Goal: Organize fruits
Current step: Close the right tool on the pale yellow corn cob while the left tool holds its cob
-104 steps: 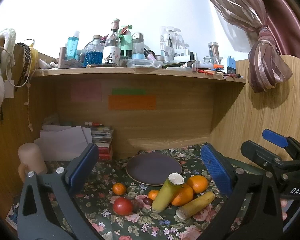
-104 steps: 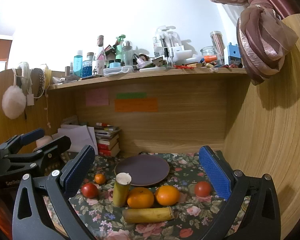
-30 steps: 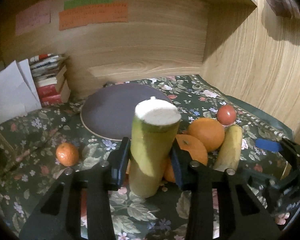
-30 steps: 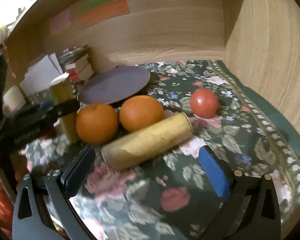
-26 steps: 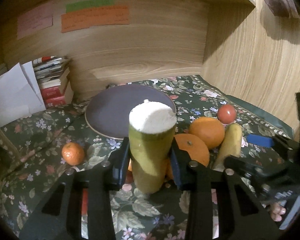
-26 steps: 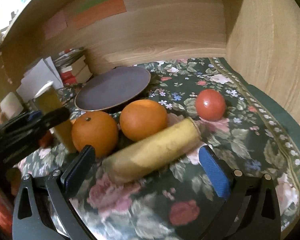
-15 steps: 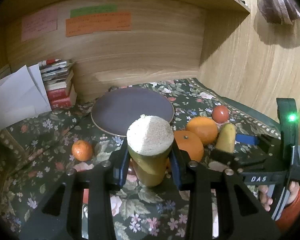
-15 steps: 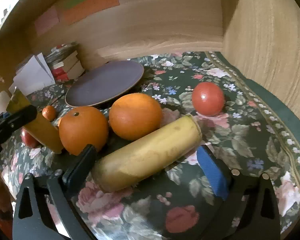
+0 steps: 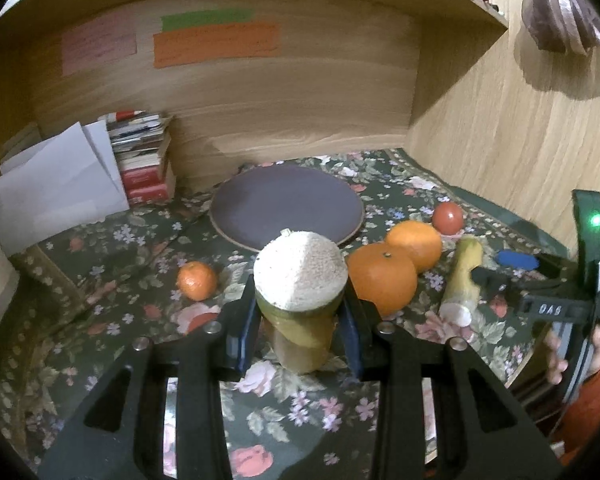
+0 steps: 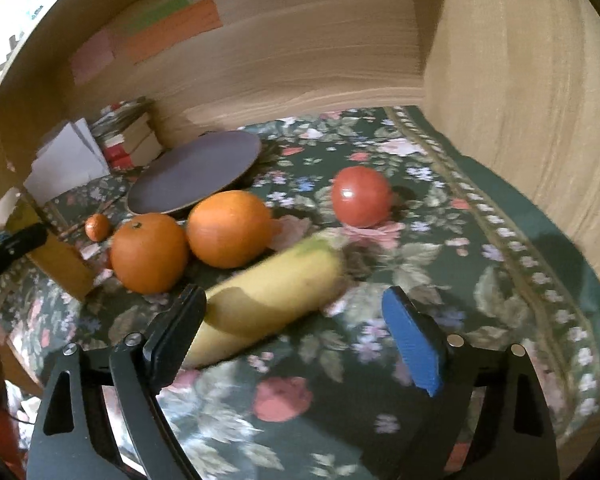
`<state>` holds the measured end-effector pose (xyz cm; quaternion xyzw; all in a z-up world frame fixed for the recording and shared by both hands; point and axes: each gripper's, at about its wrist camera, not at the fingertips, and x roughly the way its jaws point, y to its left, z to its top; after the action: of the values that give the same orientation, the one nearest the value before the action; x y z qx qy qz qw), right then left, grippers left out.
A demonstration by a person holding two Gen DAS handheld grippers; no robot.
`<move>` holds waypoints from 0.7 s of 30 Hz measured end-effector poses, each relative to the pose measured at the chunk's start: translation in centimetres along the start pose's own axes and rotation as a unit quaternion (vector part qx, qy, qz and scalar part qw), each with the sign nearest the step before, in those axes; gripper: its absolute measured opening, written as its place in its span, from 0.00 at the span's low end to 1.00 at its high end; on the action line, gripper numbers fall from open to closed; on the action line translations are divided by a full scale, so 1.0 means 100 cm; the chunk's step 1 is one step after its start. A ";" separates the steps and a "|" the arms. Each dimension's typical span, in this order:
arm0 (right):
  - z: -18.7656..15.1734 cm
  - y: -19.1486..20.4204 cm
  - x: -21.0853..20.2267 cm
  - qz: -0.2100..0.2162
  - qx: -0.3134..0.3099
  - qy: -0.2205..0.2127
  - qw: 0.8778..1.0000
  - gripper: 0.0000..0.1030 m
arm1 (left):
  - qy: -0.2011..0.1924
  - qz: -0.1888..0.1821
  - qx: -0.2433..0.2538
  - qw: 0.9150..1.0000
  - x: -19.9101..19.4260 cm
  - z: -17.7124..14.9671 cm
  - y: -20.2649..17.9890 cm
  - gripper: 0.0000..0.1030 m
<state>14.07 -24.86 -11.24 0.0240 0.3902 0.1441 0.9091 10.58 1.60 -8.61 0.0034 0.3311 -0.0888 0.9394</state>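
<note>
My left gripper (image 9: 300, 326) is shut on a cut banana piece (image 9: 300, 280), held upright with its white cut face up, above the floral cloth. In front lies a round dark plate (image 9: 286, 204). Two oranges (image 9: 382, 278) (image 9: 414, 244), a small mandarin (image 9: 197, 280), a red tomato (image 9: 447, 217) and a second banana piece (image 9: 462, 284) lie on the cloth. My right gripper (image 10: 296, 328) is open, its jaws on either side of the near end of that banana piece (image 10: 268, 296), its left pad touching it. The oranges (image 10: 150, 252) (image 10: 230, 228) and tomato (image 10: 362, 196) lie beyond.
A wooden back wall with sticky notes (image 9: 216, 42) and a wooden side wall (image 9: 520, 132) close the desk nook. Books (image 9: 144, 160) and white papers (image 9: 56, 184) stand at the back left. A red fruit (image 9: 198, 320) shows partly left of my left gripper.
My left gripper has lifted the upright banana piece higher and pulled back a little. My right gripper has moved in low around the lying banana piece, which now sits between its open jaws.
</note>
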 end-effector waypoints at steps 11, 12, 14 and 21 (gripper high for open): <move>0.018 0.006 0.028 0.039 0.032 0.032 0.998 0.86 | -0.006 0.009 -0.006 1.000 0.010 -0.002 0.000 0.35; 0.019 0.011 0.031 0.036 0.024 0.037 0.998 0.86 | -0.006 0.007 -0.006 1.000 0.011 -0.002 0.001 0.35; 0.020 0.020 0.038 0.027 0.007 0.045 0.999 0.86 | -0.007 0.003 -0.006 1.000 0.014 -0.001 0.002 0.35; 0.023 0.021 0.041 0.022 -0.014 0.064 0.998 0.85 | -0.013 -0.012 -0.003 1.000 0.027 0.004 0.007 0.35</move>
<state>17.83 -21.52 -12.20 0.0103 0.4452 0.1705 0.8790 13.04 1.82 -10.05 -0.0049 0.3195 -0.0993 0.9423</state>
